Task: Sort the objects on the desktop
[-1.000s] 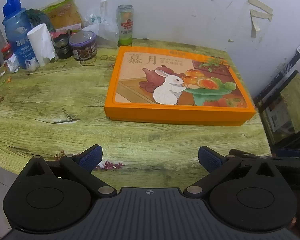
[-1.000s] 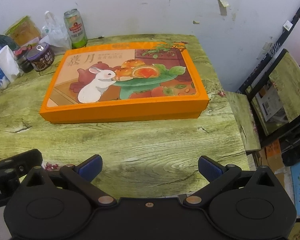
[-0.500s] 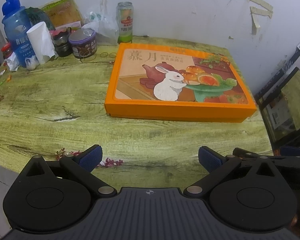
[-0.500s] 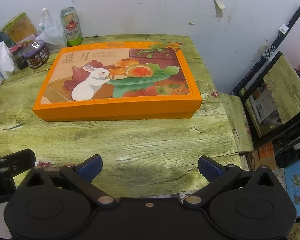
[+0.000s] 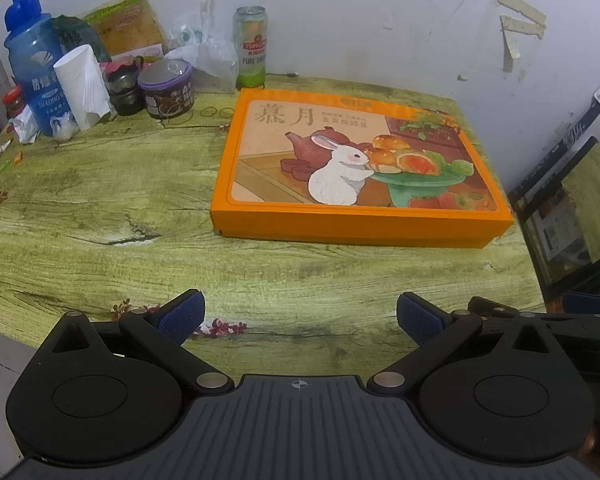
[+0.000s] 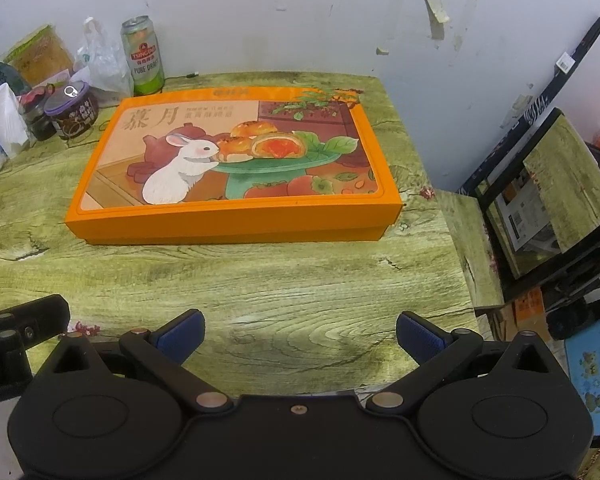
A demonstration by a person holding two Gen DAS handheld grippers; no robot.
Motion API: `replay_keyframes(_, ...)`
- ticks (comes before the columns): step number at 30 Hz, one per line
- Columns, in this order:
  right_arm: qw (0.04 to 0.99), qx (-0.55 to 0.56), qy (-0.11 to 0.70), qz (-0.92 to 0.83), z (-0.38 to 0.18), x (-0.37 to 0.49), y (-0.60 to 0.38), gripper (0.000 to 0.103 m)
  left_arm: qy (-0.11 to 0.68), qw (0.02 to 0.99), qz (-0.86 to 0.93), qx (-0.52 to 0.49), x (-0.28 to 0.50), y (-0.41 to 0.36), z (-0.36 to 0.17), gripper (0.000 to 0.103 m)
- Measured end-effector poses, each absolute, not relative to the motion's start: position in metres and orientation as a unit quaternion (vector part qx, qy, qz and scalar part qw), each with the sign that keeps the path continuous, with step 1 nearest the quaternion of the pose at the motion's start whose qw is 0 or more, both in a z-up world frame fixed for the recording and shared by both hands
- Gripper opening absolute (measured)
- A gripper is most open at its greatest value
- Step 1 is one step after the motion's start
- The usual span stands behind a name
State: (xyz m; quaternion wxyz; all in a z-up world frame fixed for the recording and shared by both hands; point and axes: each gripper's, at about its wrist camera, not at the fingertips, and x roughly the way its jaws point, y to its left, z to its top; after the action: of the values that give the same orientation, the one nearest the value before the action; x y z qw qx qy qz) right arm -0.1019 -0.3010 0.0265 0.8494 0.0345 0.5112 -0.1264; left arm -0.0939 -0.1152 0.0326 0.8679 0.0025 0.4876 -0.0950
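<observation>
Both grippers are hovering wide open w/ nothing held, over the near table edge. The orange mooncake gift box (image 6: pixel 236 168) is lying flat ahead, long axis running left-right, closed; right gripper (image 6: pixel 298 336) is sitting nearer vs left gripper (image 5: pixel 298 318).

The right gripper (image 6: pixel 298 334) is hovering low over the near edge of the green wood-grain table (image 6: pixel 300 292), jaws spread wide, nothing between them. Ahead, the orange box (image 6: pixel 232 164) is lying flat, lid on. A beer can (image 6: pixel 143 56) is standing by the wall, a purple-lidded jar (image 6: pixel 73 110) sitting left of the box.
</observation>
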Motion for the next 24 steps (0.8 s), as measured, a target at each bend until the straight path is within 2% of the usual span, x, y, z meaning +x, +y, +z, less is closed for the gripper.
replay_keyframes(24,0.849,0.033,0.511,-0.13,0.0265,-0.1031,-0.2978,0.103,0.491,0.866,-0.091,0.007,-0.0919,-0.1103,0.0309,0.103)
